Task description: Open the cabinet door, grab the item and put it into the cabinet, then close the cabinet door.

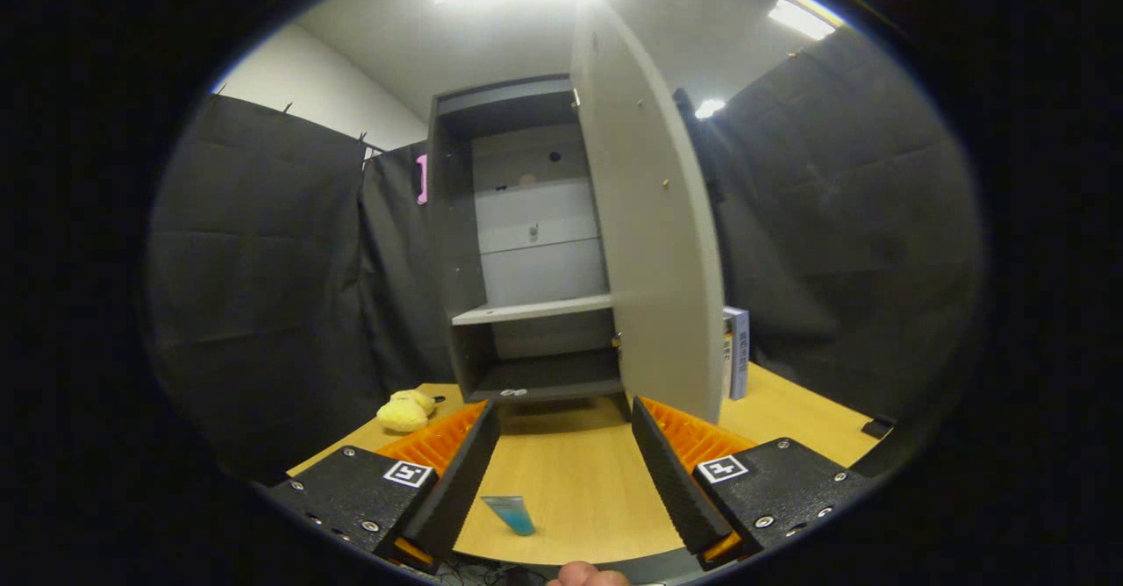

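A grey cabinet (526, 244) stands on the wooden table beyond my fingers, and its door (654, 244) is swung wide open to the right. Inside, a shelf (531, 310) splits it into an upper and a lower compartment; both look bare. A small blue tube (511, 513) lies on the table between my fingers, close to the near edge. My gripper (561, 412) is open, its fingers spread apart with nothing between them, held above the table and pointed at the cabinet's lower compartment.
A yellow soft toy (405, 410) lies on the table left of the cabinet. A white box (737, 351) stands upright behind the open door on the right. Black cloth walls surround the table (790, 410). A fingertip (586, 575) shows at the near table edge.
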Demonstrator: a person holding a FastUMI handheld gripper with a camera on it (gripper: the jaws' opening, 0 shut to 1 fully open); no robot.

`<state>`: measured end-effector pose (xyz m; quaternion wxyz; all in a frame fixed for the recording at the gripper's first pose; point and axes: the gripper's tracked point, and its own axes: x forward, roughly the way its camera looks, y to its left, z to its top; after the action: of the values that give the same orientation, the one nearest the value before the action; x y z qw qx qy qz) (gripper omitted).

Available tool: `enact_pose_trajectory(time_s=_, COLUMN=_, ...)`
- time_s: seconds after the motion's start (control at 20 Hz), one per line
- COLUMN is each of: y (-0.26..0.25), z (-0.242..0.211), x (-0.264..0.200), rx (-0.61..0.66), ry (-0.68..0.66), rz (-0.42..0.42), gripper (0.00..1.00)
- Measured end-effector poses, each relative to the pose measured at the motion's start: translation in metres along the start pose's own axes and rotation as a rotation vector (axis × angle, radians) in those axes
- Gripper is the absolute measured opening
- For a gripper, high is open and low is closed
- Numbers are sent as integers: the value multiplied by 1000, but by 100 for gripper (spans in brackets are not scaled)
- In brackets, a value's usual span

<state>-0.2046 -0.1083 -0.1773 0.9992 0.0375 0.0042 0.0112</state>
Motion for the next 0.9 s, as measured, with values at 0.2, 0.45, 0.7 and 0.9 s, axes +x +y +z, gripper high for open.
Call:
enact_pose_trajectory(time_s=0.2, y=41, z=-73, x=41, rx=-1, ry=67, rz=49, gripper=94)
enact_pose_trajectory(time_s=0.45, y=55, z=-141, x=79, rx=-51, ry=142, rz=18, gripper=94)
enact_pose_trajectory(time_s=0.7, y=49, z=-199, x=86, rx=-32, ry=210, rz=-31, gripper=94)
enact_pose_trajectory(time_s=0.9, y=50, z=-206, x=88, rx=-94, ry=182, rz=-4, gripper=81)
